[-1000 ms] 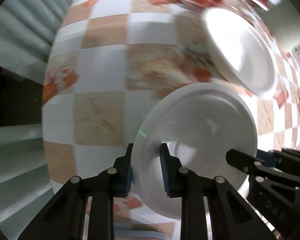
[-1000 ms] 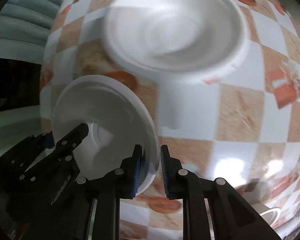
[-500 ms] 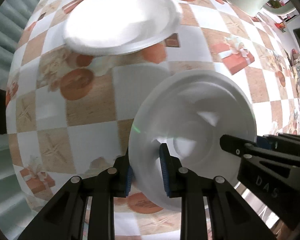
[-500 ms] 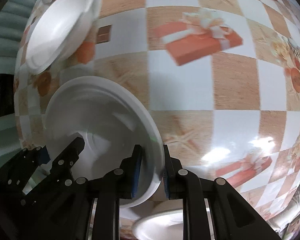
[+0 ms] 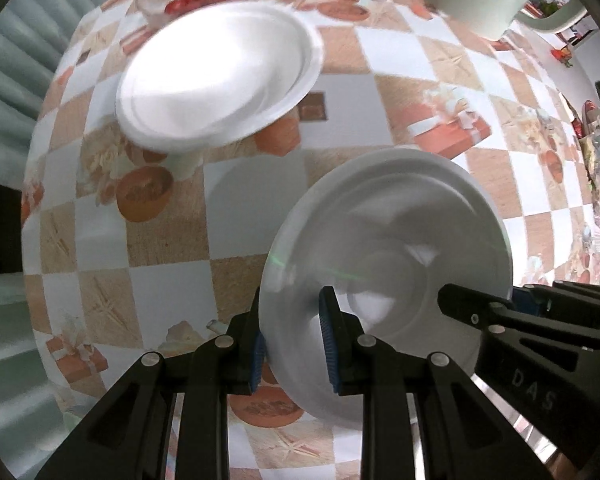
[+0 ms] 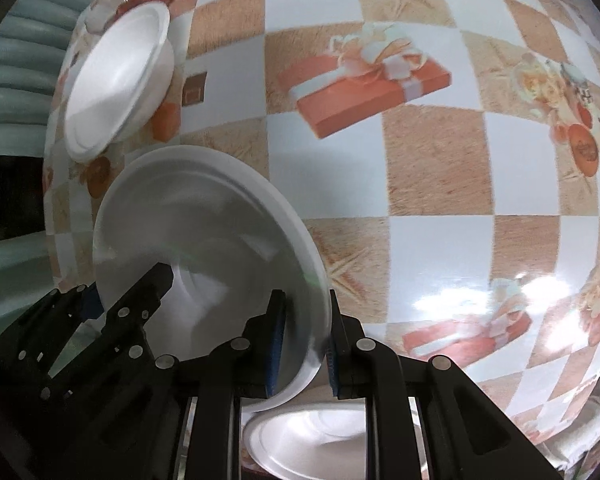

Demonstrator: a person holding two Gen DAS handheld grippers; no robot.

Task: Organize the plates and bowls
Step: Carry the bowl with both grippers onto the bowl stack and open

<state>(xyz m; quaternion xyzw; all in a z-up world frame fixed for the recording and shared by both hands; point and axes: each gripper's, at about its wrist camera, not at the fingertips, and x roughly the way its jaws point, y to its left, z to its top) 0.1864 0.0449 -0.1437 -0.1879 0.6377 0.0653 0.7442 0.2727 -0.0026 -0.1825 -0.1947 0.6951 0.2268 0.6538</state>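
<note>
Above checkered glossy tablecloth (image 5: pixel 172 248) — round white foam bowl (image 5: pixel 392 248), rim pinched by both tools.

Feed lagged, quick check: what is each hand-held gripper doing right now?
Left hand-held gripper: shut on the white bowl rim.
Right hand-held gripper: shut on the opposite rim.
</note>
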